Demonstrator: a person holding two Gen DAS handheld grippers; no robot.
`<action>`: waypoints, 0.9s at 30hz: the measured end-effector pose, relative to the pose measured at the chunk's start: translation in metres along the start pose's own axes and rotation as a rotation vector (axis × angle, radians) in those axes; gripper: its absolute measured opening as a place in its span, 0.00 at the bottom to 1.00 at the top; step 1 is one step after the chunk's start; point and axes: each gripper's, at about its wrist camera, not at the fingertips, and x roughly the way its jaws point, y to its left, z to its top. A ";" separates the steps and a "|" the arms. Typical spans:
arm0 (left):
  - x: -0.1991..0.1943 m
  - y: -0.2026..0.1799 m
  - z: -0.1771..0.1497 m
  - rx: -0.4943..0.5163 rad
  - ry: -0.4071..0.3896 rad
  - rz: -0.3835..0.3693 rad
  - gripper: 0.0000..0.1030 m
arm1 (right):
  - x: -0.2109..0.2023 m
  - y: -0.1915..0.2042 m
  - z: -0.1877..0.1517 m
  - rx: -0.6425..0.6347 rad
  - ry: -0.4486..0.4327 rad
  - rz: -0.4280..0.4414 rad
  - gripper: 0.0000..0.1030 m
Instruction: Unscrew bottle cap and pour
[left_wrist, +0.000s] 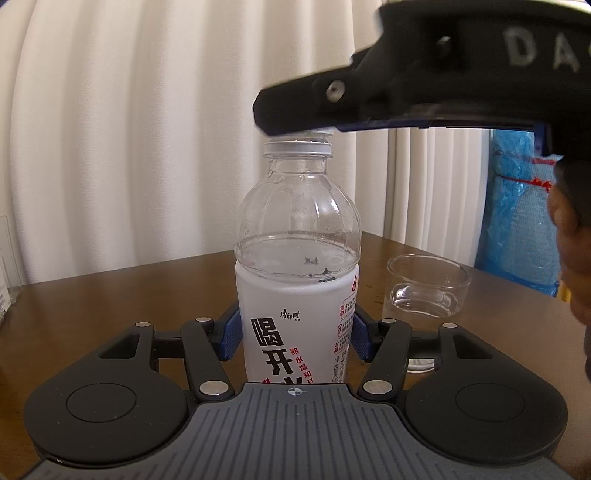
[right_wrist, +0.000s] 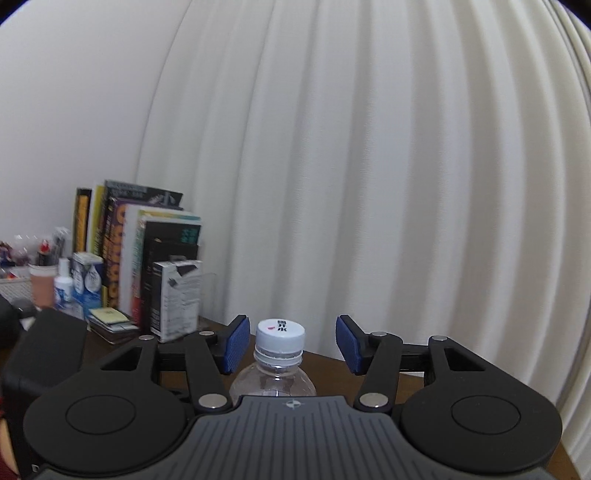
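The bottle (left_wrist: 297, 280) stands upright on the brown surface (left_wrist: 110, 291), and everything else is best placed from it. The left tongs (left_wrist: 295, 334) clamp it low on its white label, blue pads pressed to either side, probably to keep the body from turning while the top is worked. Its white cap (right_wrist: 280, 334) is on the neck, though the threads showing beneath it suggest it may be partly loosened. The right tongs (right_wrist: 291, 341) sit level with the cap and straddle it, jaws part open: the left pad is just beside the cap and the right pad stands clearly off, so nothing is gripped. That placement reads as a fresh bite being lined up for a twist. Water fills the bottle to about its shoulder. Near the bottle, to its right in the left wrist view, a small clear glass cup (left_wrist: 428, 286) stands open-mouthed with a little liquid in the bottom, close enough to pour into. Beyond the bottle's far side a row of books (right_wrist: 140, 254) lines the curtain.
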 end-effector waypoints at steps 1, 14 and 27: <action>0.000 0.000 0.000 0.000 0.000 0.000 0.56 | 0.001 0.002 -0.001 0.002 0.001 0.004 0.52; 0.004 0.003 0.003 -0.005 0.005 -0.004 0.56 | 0.004 0.002 0.001 -0.011 0.019 0.022 0.32; 0.001 0.004 0.004 0.000 0.004 -0.009 0.56 | 0.016 -0.059 0.012 0.069 0.080 0.370 0.31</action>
